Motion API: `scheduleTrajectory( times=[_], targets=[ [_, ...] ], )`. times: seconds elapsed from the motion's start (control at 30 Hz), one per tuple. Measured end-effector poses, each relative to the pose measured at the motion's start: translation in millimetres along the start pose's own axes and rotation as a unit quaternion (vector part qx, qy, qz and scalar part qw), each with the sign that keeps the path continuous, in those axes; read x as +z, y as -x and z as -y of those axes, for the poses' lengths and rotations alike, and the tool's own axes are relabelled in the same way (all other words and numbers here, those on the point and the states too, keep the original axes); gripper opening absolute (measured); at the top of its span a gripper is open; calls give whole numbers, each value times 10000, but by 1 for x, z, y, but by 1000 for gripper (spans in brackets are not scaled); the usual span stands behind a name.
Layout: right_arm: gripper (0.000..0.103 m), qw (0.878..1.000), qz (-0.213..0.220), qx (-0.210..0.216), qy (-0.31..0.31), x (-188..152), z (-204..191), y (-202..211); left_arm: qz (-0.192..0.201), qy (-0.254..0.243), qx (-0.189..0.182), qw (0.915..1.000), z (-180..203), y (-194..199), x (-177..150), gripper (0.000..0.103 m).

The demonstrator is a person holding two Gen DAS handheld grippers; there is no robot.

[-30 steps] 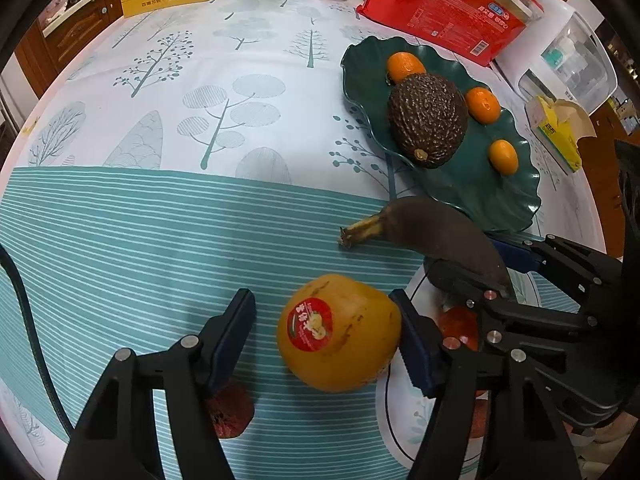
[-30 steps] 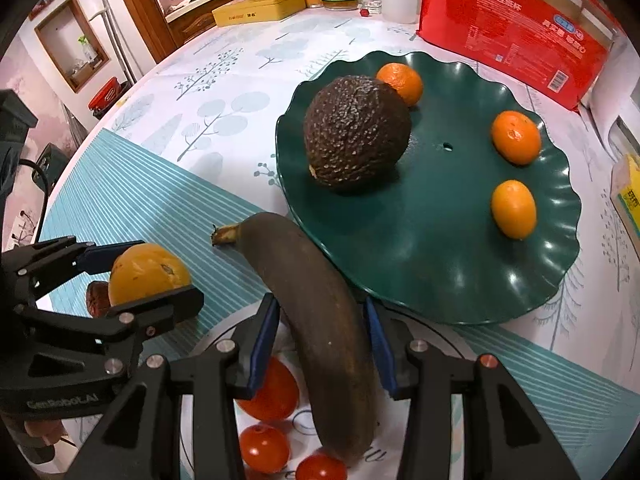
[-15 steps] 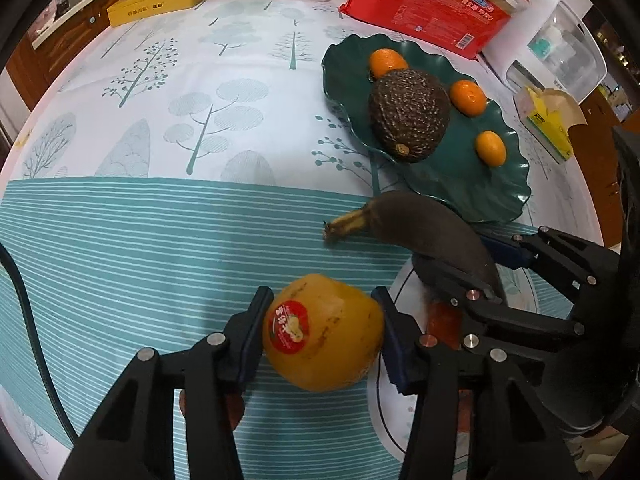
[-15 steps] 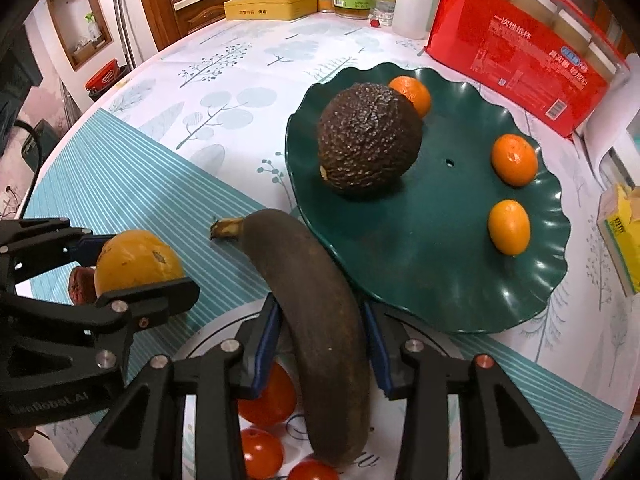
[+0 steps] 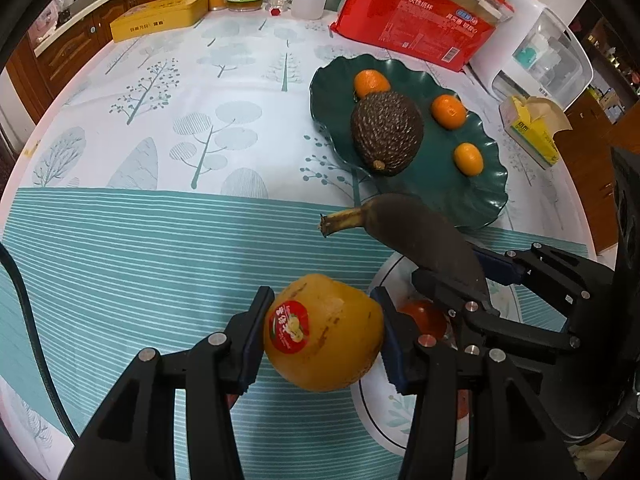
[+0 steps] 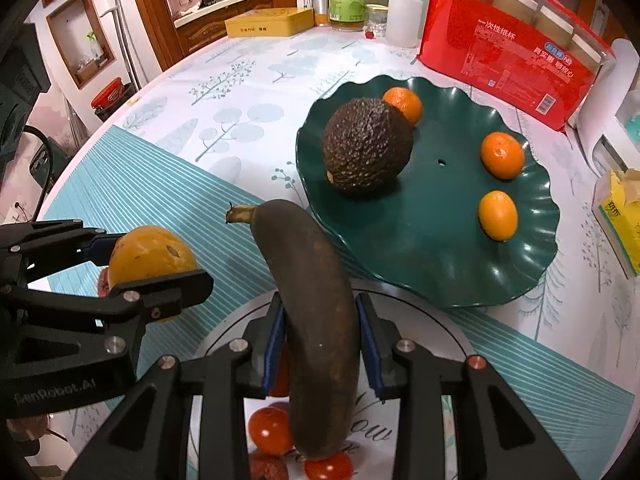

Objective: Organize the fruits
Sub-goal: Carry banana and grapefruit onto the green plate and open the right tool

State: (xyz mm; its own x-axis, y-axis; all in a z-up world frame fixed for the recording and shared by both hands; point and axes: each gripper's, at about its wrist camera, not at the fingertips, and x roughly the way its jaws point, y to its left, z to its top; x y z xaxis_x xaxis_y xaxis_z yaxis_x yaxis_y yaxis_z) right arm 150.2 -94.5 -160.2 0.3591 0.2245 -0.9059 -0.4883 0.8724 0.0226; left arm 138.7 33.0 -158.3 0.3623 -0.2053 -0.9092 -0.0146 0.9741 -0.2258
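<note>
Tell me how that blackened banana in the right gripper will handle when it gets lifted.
The banana is dark brown all over, so it is probably very soft; the right gripper, whose jaws have just been closing on its middle, may bruise or squash it. Both ends overhang the jaws, so it could sag or pivot. The skin looks smooth, so it may slip.

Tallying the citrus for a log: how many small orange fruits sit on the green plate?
3. One small orange fruit sits behind the avocado, one near the plate's far right, one nearer. Another could hide behind the avocado.
</note>
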Motion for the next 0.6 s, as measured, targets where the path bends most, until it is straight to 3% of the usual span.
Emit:
scheduleTrajectory(
  times=[0.6],
  targets=[
    [34, 9986, 436, -41, -285, -7, 8, 60, 508, -210, 351, 9979, 26, 76, 3, 48]
  ],
)
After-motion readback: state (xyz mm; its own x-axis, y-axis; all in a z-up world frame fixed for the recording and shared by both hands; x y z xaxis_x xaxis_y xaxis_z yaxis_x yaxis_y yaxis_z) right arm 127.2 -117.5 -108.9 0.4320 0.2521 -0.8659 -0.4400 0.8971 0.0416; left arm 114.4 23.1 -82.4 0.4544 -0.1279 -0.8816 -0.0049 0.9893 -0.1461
